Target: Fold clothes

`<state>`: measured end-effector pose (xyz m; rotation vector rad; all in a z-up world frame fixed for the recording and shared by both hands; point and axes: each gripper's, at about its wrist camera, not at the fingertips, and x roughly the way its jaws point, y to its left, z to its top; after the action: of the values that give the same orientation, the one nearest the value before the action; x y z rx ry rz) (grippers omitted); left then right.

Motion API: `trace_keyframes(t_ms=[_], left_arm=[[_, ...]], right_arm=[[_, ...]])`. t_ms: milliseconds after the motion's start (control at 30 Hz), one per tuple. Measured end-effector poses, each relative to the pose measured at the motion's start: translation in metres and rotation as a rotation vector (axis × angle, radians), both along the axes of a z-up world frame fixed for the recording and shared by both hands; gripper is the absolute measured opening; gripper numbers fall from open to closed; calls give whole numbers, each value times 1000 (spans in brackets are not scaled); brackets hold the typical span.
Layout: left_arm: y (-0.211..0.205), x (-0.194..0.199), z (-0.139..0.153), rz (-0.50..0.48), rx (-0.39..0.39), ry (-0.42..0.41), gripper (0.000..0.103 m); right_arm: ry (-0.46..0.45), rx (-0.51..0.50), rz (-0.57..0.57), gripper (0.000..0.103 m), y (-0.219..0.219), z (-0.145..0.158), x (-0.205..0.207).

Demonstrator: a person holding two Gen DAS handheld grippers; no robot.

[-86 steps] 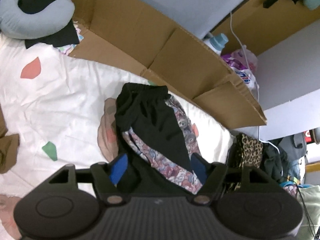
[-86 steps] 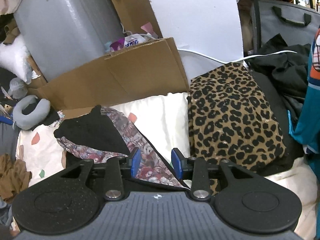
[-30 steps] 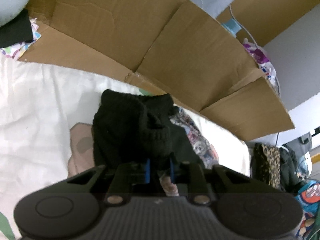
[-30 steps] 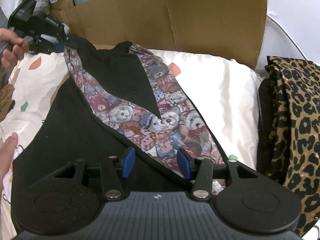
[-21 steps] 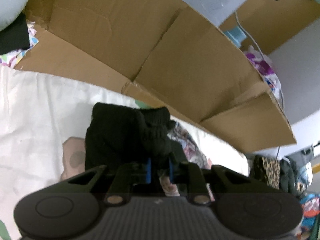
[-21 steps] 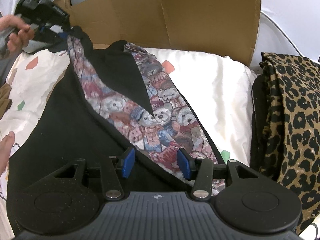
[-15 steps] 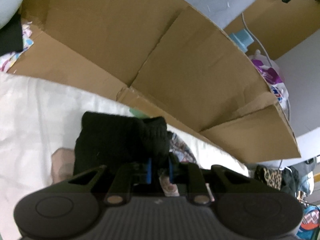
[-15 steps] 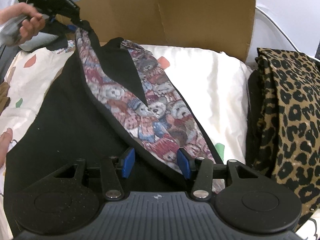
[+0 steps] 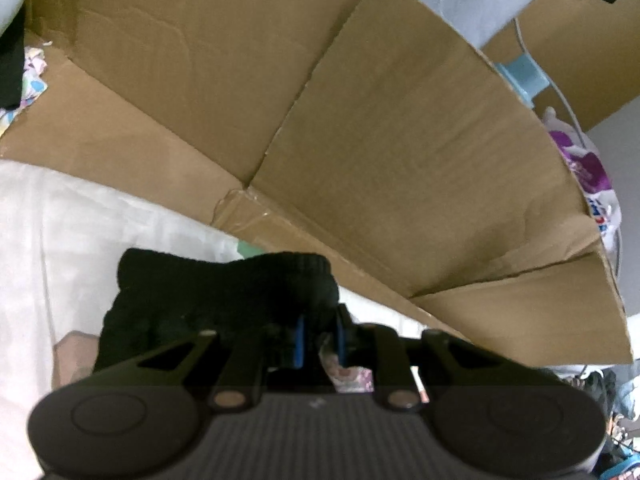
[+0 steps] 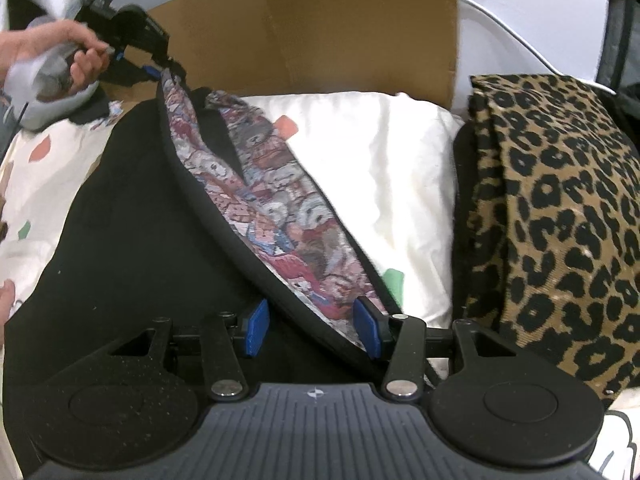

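Left wrist view: the left gripper [image 9: 318,334] pinches a knitted black edge of the garment [image 9: 224,292], lifted above the white bedsheet [image 9: 60,240].
Its blue pads sit close together with the dark fabric bunched between them, a scrap of patterned lining showing just below, and a big cardboard sheet [image 9: 320,120] fills the background.

Right wrist view: the right gripper [image 10: 312,330] hovers with its jaws set wide over the lower part of the garment, gripping nothing.
The black garment with its teddy-bear print lining [image 10: 280,208] lies spread on the bedsheet, one corner drawn up toward the far left, where a person's hand [image 10: 52,56] holds the left gripper clamped on it. A leopard-print cloth [image 10: 560,220] lies just beside the bedding on the right, and the cardboard stands behind.
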<state>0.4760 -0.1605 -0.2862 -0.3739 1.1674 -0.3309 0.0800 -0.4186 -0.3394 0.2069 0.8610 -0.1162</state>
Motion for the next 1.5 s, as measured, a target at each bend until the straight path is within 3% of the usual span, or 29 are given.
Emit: trace_keyframes(t_ms=[167, 300, 433, 567, 667, 900, 1267, 1500], left_arm=[[-4, 5, -10, 37, -11, 10, 16], [-8, 11, -18, 63, -21, 20, 16], [-13, 17, -22, 78, -13, 18, 16], [-19, 21, -27, 82, 2, 14, 16], [-25, 20, -27, 61, 10, 5, 22], [-41, 5, -16, -50, 65, -38, 40], [-70, -37, -9, -308, 168, -128, 41], [-89, -38, -23, -359, 209, -140, 40]], right_arm=[[-8, 33, -47, 50, -14, -1, -4], [-2, 48, -56, 34, -22, -3, -6], [-2, 76, -71, 28, -28, -4, -7], [9, 102, -95, 27, -34, -6, -5], [15, 114, -113, 26, -38, -7, -6], [26, 152, -156, 24, -49, -6, -16], [37, 224, -192, 26, -60, -4, -43], [44, 223, -193, 27, -59, -1, -56]])
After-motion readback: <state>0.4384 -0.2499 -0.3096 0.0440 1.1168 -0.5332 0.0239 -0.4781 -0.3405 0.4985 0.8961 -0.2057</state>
